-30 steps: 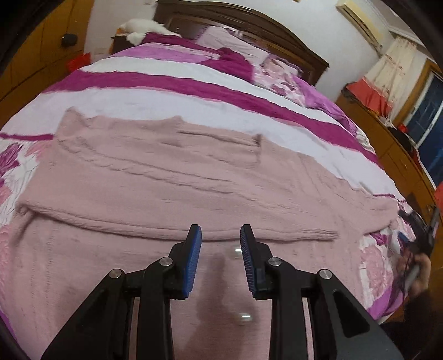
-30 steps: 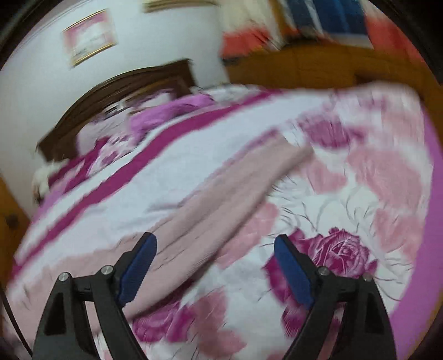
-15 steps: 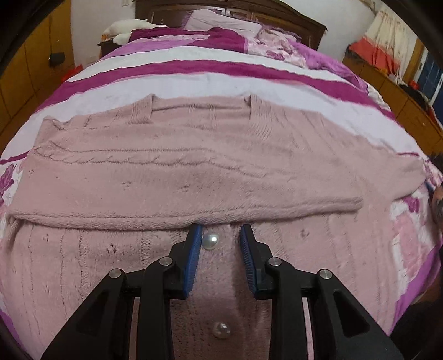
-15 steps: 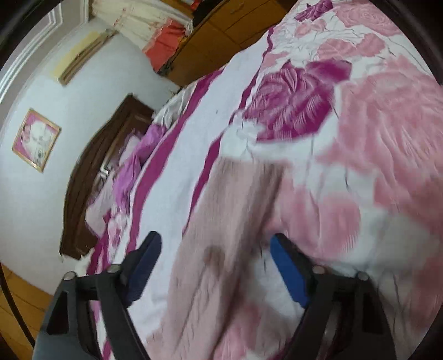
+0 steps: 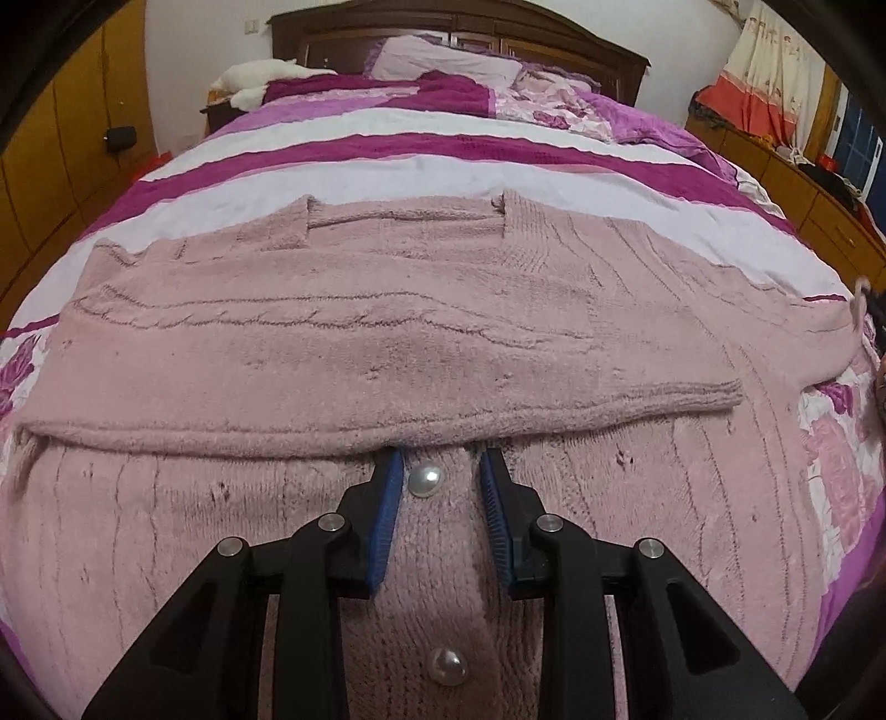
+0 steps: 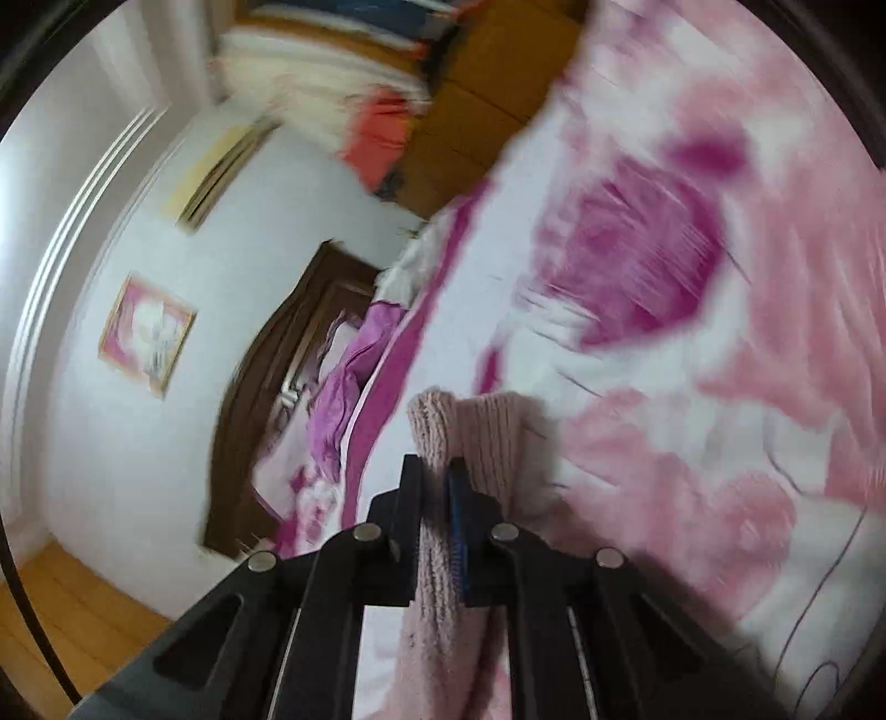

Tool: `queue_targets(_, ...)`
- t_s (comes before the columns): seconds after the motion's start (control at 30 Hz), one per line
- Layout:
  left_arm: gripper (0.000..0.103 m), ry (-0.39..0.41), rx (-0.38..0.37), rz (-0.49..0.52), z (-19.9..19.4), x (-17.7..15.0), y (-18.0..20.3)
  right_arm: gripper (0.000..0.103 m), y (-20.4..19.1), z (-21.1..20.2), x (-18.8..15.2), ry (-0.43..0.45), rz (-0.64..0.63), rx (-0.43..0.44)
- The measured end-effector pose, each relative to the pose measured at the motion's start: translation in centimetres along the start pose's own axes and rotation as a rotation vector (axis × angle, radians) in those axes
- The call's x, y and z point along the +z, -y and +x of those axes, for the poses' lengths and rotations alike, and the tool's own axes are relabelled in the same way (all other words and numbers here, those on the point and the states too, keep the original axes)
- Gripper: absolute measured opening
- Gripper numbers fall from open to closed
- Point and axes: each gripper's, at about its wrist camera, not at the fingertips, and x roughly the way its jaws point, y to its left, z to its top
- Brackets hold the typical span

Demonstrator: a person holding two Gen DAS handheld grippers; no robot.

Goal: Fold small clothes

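A pink knit cardigan [image 5: 387,332] with pearl buttons [image 5: 425,479] lies flat on the bed, one sleeve folded across its chest. My left gripper [image 5: 441,462] rests on the cardigan's front, partly open, its blue pads either side of a button at the folded sleeve's lower edge. My right gripper [image 6: 434,471] is shut on the other sleeve's cuff [image 6: 470,426] and holds it just above the floral bedspread [image 6: 720,387]. That view is blurred by motion.
The bed has a purple and white striped cover [image 5: 443,149], pillows [image 5: 443,61] and a dark wooden headboard [image 5: 459,22]. Wooden cabinets [image 5: 61,149] stand to the left and a low dresser [image 5: 819,205] to the right.
My right gripper went from wide open beside the right sleeve to shut on its cuff. My left gripper moved forward over the cardigan to the folded sleeve's edge.
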Motion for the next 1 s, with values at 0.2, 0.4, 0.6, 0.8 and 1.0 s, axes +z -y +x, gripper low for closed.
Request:
queue_targets(0.2, 0.005, 0.003, -0.03, -0.073, -0.2, 0.0, -0.8, 0.009, -12.2, 0.1, -5.5, -0.133, -0.392, 0.103)
queue_targets(0.4, 0.005, -0.019, -0.066, -0.122, -0.9, 0.7, -1.0, 0.009, -19.0, -1.4, -16.3, -0.355, -0.525, 0.231)
queue_targets(0.6, 0.005, -0.023, -0.278, -0.186, -3.0, 2.7, 0.5, 0.008, -20.0, -4.7, -25.8, -0.514, -0.673, 0.196)
queue_targets(0.8, 0.012, -0.08, -0.512, -0.138, -3.0, 4.0, 5.7, 0.029, -19.0, -4.5, -30.3, -0.674, -0.792, 0.092)
queue_targets(1.0, 0.027, -0.235, -0.617, -0.251, 1.6, 3.2, 8.9, 0.049, -18.9, -5.9, -25.5, -0.559, -0.581, 0.184)
